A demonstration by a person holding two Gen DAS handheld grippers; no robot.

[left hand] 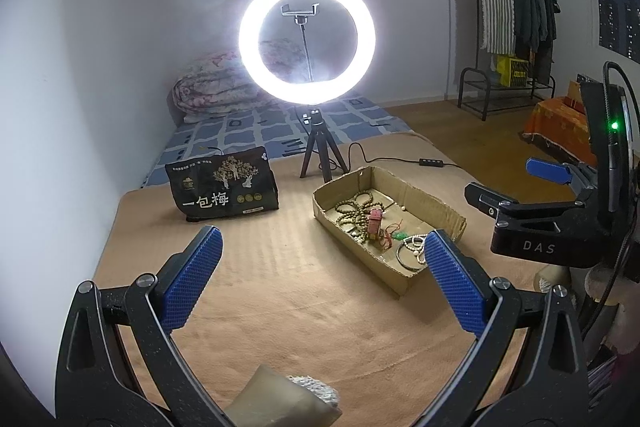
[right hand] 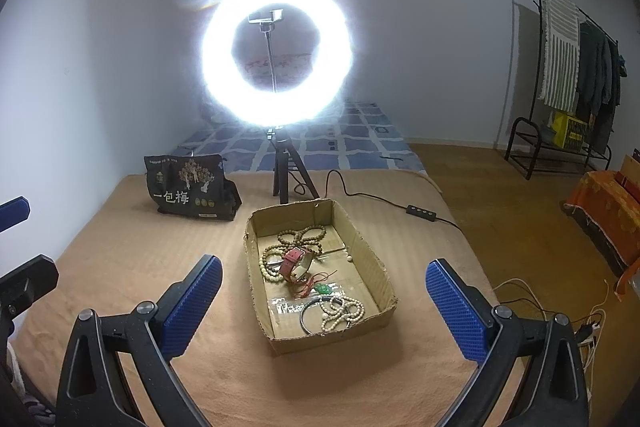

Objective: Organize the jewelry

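While we hold both the left hand-held gripper (left hand: 322, 269) and the right hand-held gripper (right hand: 324, 297) spread wide and empty above the bed (right hand: 152, 267), the jewelry already lies together just ahead in the cardboard box (right hand: 362, 247): bangle (right hand: 310, 315), white beads (right hand: 344, 311), red watch (right hand: 298, 261), brown beads (right hand: 304, 235). Whether sorting is starting or finished, we cannot judge.

Each gripper, the left gripper (left hand: 320, 275) and the right gripper (right hand: 324, 301), has matte black speckled arms with round silver screws and blue dimpled rubber fingers (left hand: 192, 279). The right one carries white "DAS" lettering, a green light and a black cable.
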